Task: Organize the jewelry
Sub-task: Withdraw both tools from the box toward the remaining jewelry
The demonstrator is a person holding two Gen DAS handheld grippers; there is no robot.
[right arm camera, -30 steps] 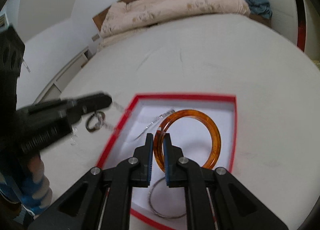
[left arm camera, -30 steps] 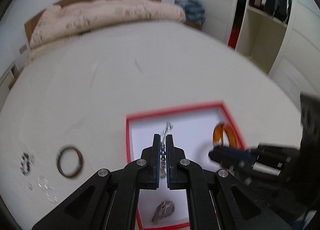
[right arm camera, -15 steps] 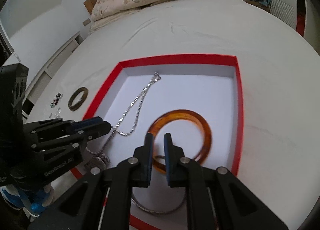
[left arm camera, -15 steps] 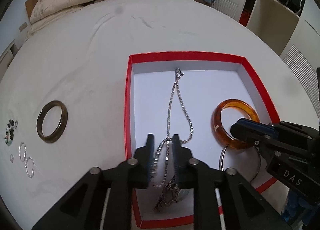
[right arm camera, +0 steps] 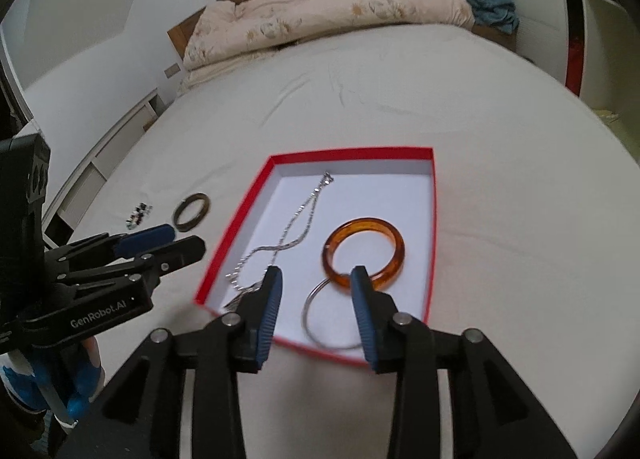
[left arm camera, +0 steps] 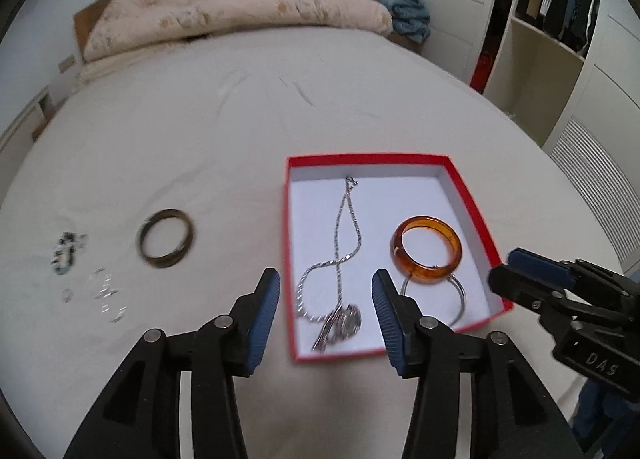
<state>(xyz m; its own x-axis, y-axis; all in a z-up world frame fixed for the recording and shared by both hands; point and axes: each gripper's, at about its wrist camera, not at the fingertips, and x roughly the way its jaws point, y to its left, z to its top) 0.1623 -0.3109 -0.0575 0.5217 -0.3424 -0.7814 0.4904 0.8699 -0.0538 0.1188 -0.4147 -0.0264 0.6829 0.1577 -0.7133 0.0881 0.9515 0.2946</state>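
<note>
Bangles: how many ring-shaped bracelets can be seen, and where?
3. The amber bangle and the thin silver bangle partly under it lie in the red box; the dark bangle lies on the bed sheet left of it.

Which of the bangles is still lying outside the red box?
The dark brown bangle, lying on the bed sheet left of the red box. The amber bangle and the thin silver bangle are both inside it.

Left gripper (left arm camera: 325, 286) pitched down, jaws just been opening, nothing between fingers (left arm camera: 262, 309). Right gripper (right arm camera: 317, 284) same: pitched down, jaws opening, empty, just right of left gripper.
</note>
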